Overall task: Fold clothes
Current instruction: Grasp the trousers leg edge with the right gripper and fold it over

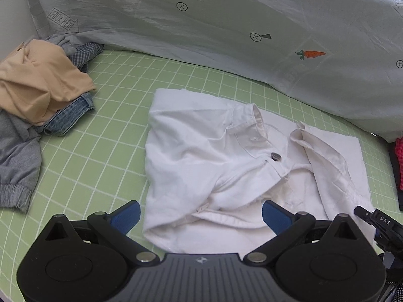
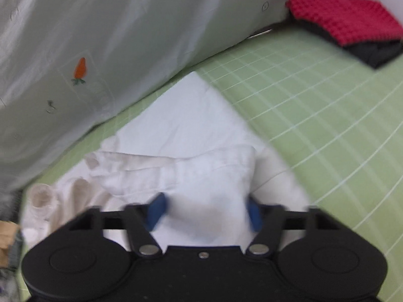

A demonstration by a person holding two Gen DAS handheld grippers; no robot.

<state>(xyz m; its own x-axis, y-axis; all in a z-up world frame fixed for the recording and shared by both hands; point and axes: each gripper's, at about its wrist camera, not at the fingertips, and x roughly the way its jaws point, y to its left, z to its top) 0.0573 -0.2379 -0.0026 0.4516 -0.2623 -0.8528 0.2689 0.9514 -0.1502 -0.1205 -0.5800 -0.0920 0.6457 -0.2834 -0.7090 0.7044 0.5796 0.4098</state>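
Observation:
A white garment (image 1: 214,156) with a metal button (image 1: 275,156) lies rumpled and partly folded on the green gridded sheet (image 1: 113,115). My left gripper (image 1: 200,215) is open just over the garment's near edge, and its blue pads (image 1: 126,216) stand wide to either side of the cloth without pressing it. In the blurred right wrist view, the same white garment (image 2: 191,136) fills the middle. My right gripper (image 2: 205,214) is low over it, its pads apart with a raised fold of white cloth between them.
A pile of unfolded clothes (image 1: 37,85), beige, denim and grey, lies at the left. A pale quilt (image 1: 226,25) with a carrot print banks up behind. Folded red and black items (image 2: 347,20) sit at the far right. Part of the other gripper's black body (image 1: 377,224) shows at the right edge.

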